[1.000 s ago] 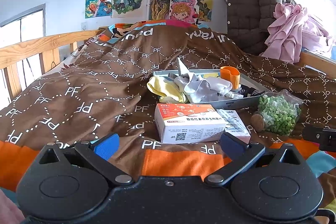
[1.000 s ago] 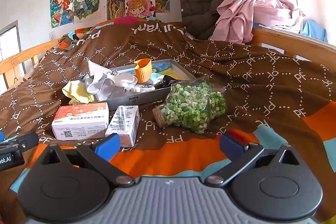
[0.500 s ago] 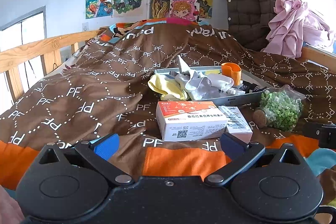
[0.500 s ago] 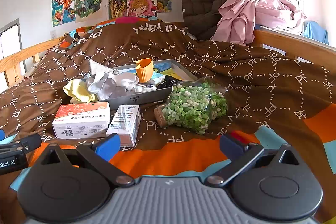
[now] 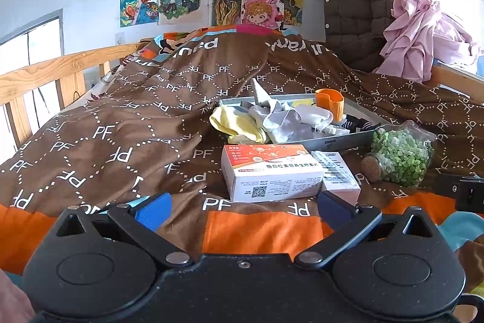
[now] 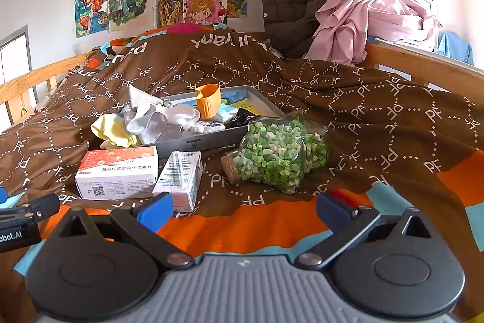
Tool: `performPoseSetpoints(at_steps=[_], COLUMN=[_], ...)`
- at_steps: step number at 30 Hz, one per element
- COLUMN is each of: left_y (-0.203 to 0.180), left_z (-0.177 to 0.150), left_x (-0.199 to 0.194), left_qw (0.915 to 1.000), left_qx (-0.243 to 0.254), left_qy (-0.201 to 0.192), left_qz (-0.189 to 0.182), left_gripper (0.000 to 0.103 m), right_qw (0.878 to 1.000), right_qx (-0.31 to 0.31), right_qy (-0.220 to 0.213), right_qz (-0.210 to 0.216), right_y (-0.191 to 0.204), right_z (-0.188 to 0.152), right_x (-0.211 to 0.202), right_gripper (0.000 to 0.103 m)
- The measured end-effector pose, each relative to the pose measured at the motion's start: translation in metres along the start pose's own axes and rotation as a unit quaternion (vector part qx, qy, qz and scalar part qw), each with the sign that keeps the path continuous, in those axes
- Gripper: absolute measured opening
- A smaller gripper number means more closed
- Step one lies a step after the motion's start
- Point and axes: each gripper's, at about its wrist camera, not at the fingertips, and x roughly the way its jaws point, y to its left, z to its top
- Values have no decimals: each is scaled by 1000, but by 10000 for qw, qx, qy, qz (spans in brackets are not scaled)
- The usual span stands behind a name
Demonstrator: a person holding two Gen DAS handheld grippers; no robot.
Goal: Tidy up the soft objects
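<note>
I held my left gripper (image 5: 242, 209) and right gripper (image 6: 243, 209) low over the quilt (image 5: 121, 123), both with jaws spread wide and holding nothing. The soft things lay heaped at the near-left corner of the grey tray (image 6: 266, 103): one yellow cloth (image 6: 113, 129) spilling over its rim and a white-grey bundle (image 6: 160, 119) beside it, whose pieces I could not count. Tidied or waiting, I could not tell which. I counted one orange cup (image 6: 208, 100) in the tray, and two boxes (image 6: 118, 171) and one bag of green bits (image 6: 278, 153) on the quilt.
</note>
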Motion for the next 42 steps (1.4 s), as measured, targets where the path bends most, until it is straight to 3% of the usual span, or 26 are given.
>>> performPoseSetpoints(at_steps=[42], left_y=[-2], left_z=[-1], left_x=[3], left_qw=[10000], left_qx=[8], left_qy=[94], left_qz=[5], left_gripper=[102], right_qw=[10000], right_qx=[7], right_qy=[56], right_qz=[-15], right_y=[-1], right_z=[-2], right_x=[2], right_gripper=[103])
